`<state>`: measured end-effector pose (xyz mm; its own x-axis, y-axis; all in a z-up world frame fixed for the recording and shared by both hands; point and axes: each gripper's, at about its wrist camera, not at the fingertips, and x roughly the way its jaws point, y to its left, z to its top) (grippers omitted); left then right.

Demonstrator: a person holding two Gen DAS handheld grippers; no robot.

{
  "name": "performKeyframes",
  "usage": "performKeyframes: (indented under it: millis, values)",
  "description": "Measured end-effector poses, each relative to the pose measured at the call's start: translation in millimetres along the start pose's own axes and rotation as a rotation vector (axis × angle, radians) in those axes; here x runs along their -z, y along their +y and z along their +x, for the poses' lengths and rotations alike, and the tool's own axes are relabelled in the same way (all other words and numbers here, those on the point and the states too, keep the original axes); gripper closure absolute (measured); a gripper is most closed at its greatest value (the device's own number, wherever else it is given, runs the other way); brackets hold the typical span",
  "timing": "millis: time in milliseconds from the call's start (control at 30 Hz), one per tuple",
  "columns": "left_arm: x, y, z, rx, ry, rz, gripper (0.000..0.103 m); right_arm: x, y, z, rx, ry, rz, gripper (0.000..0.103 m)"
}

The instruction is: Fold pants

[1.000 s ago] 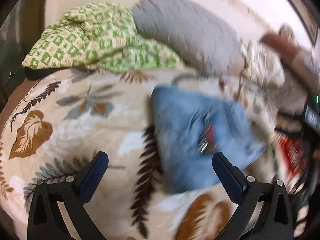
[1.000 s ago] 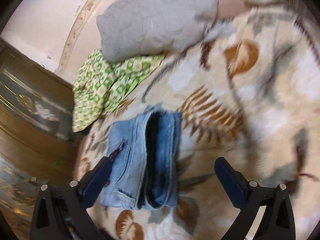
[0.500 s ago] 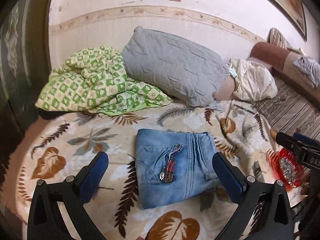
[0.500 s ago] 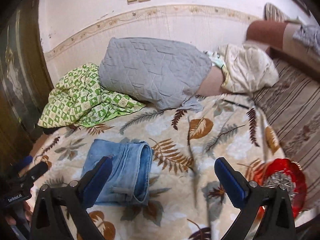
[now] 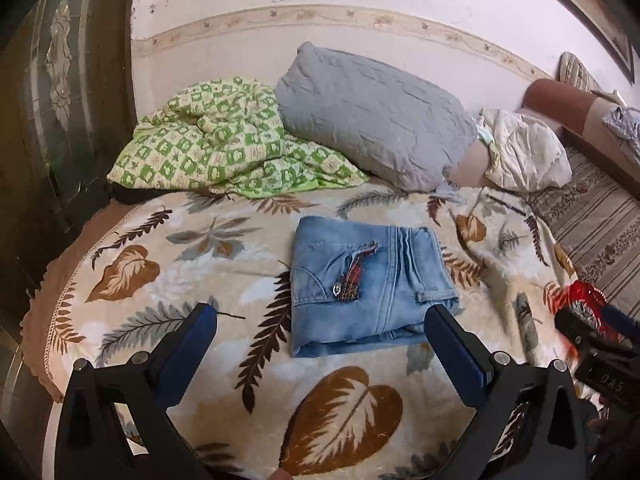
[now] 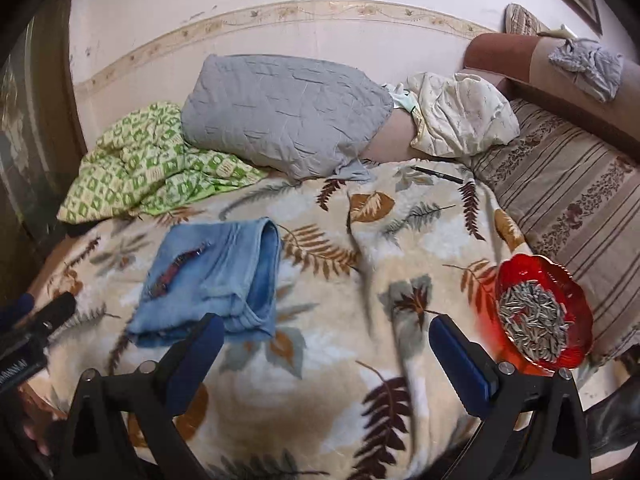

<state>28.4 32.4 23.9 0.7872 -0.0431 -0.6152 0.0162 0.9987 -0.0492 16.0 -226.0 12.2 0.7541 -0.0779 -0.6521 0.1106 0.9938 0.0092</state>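
Light blue denim pants [image 5: 366, 286] lie folded into a compact rectangle on the leaf-patterned blanket [image 5: 200, 256], pocket with a red plaid trim facing up. In the right wrist view the same pants [image 6: 212, 276] sit at the left, their folded edge toward the right. My left gripper [image 5: 320, 344] hovers open just short of the pants, holding nothing. My right gripper [image 6: 322, 350] is open over bare blanket [image 6: 360, 320], to the right of the pants and clear of them. The right gripper's body [image 5: 596, 344] shows at the left view's right edge.
A grey pillow [image 5: 372, 116], a green checked quilt [image 5: 224, 152] and a cream pillow [image 5: 524, 152] lie behind the pants by the wall. A red bowl of seeds [image 6: 540, 316] sits at the blanket's right edge. A pen [image 6: 438, 175] lies near the pillows. Dark wooden door at left.
Both grippers have pulled back and up from the pants, so the view has widened and steadied. The folded pants stay where they were on the blanket. Both grippers stayed open.
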Motion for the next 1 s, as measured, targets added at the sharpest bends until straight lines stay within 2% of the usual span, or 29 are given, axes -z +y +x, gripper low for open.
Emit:
performKeyframes:
  millis: [367, 1000]
  values:
    - [6.0, -11.4, -5.6, 0.004, 0.025, 0.056, 0.0, 1.4, 3.7, -5.8, -0.012, -0.01, -0.007, 0.0]
    - [9.1, -15.1, -7.7, 0.008, 0.043, 0.052, 0.0, -1.3, 4.2, -6.7, -0.026, -0.015, -0.011, 0.0]
